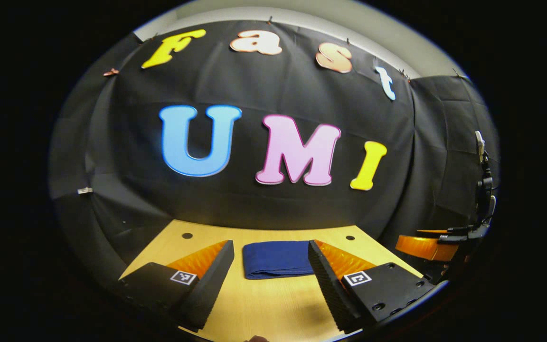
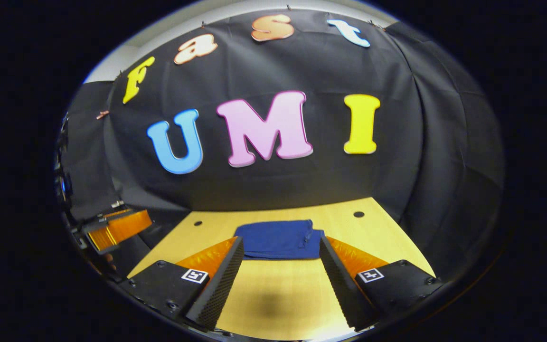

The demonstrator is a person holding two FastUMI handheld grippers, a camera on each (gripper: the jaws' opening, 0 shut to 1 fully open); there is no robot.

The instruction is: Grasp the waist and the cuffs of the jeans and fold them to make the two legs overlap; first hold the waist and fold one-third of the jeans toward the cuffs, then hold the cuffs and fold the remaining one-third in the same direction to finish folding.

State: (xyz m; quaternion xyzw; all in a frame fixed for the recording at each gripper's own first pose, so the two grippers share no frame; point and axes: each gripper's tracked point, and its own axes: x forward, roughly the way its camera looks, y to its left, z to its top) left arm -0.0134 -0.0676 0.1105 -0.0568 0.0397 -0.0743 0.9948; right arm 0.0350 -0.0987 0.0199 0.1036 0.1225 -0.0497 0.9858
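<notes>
The dark blue jeans [image 1: 277, 259] lie folded into a compact rectangle on the wooden table [image 1: 273, 304], toward its far edge. In the right gripper view the jeans [image 2: 279, 239] show a seam or zipper line near their right end. My left gripper [image 1: 269, 251] hangs above the near part of the table, open, its fingers framing the bundle from a distance with nothing between them. My right gripper [image 2: 280, 247] is also open and empty, held back from the jeans. The other gripper [image 1: 425, 246] shows at the right edge of the left gripper view, and at the left edge [image 2: 117, 227] of the right gripper view.
Two small dark holes [image 1: 187, 235] [image 1: 350, 237] mark the table's far corners. Black cloth walls close in behind and at both sides. A camera stand [image 1: 482, 190] rises at the far right in the left gripper view. Bare tabletop lies between the grippers and the jeans.
</notes>
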